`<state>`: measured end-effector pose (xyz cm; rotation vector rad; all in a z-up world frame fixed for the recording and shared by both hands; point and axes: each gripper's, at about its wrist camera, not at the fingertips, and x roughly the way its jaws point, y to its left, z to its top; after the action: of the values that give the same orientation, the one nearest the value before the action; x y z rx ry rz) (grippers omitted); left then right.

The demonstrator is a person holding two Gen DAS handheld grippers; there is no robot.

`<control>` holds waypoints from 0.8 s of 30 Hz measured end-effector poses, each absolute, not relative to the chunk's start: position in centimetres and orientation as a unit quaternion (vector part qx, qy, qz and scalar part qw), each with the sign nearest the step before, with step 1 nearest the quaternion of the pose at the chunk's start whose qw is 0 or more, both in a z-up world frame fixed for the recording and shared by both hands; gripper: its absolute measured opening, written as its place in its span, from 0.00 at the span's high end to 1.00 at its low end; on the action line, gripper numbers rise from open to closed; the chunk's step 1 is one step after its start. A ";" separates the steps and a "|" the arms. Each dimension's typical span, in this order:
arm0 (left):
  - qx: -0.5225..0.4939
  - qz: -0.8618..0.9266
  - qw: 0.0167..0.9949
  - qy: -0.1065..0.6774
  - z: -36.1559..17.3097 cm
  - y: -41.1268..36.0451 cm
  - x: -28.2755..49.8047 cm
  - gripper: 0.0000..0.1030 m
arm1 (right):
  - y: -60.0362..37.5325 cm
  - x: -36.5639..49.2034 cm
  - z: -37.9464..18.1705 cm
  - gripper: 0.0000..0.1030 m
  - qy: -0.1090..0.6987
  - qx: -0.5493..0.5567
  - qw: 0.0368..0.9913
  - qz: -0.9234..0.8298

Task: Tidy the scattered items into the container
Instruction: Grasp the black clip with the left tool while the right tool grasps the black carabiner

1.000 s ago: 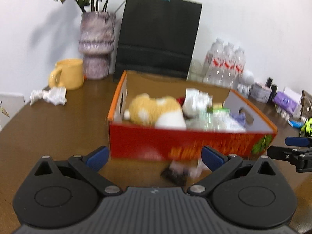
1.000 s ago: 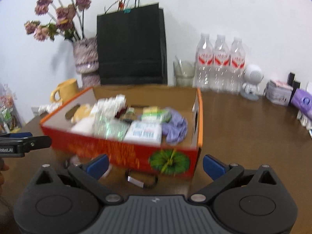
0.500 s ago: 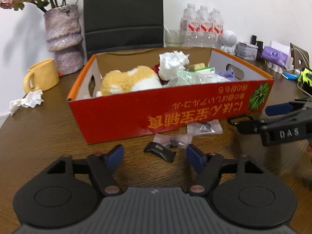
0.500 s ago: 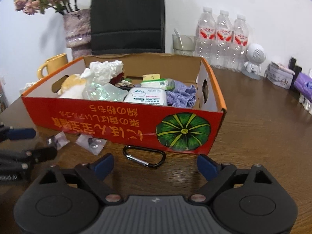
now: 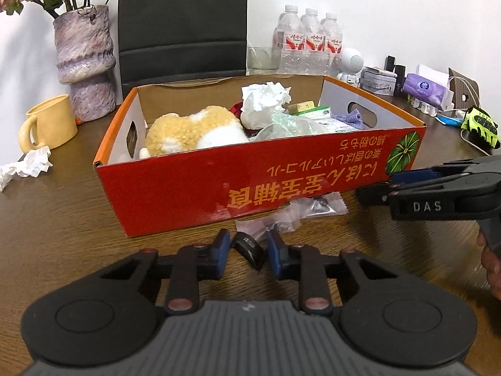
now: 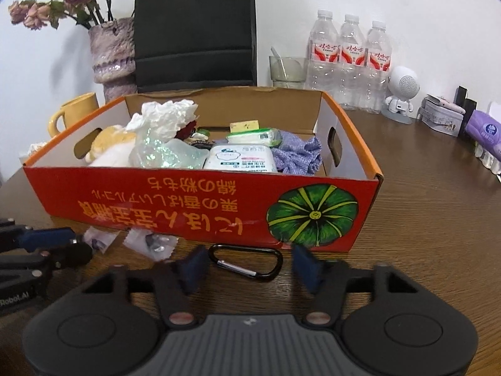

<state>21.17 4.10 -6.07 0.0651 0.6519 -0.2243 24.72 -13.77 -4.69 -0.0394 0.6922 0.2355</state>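
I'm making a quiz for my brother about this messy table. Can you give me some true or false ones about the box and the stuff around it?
1. The fluffy toy is inside the red box. True.
2. The black clip ring is already in the box. False: it lies on the table in front of the box, between the open jaws of the right gripper.
3. The yellow mug stands outside the box. True.
4. There are five water bottles at the back. False: there are three.
5. The left gripper has a small black thing between its jaws. True.
6. The vase is empty. False: it holds dried flowers.
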 end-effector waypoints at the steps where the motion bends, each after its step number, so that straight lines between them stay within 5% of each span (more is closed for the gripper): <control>1: 0.032 -0.109 0.941 0.319 -6.1 4.1 21.2 0.74 | -13.9 24.7 -4.7 0.51 0.338 -0.018 0.934 0.117; 14: 0.027 -0.105 0.943 0.314 -6.1 4.2 20.7 0.75 | -15.1 24.1 -4.2 0.61 0.327 0.007 0.938 0.117; 18: 0.023 -0.099 0.944 0.313 -6.0 4.3 20.7 0.75 | -14.6 24.2 -3.9 0.41 0.319 0.005 0.942 0.109; 24: 0.014 -0.093 0.945 0.313 -5.9 4.7 20.6 0.75 | -12.8 24.8 -4.9 0.43 0.336 -0.027 0.936 0.099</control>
<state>20.65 4.72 -5.90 0.0286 0.6382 -0.1903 24.79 -12.81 -4.92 -0.0543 0.6875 0.2013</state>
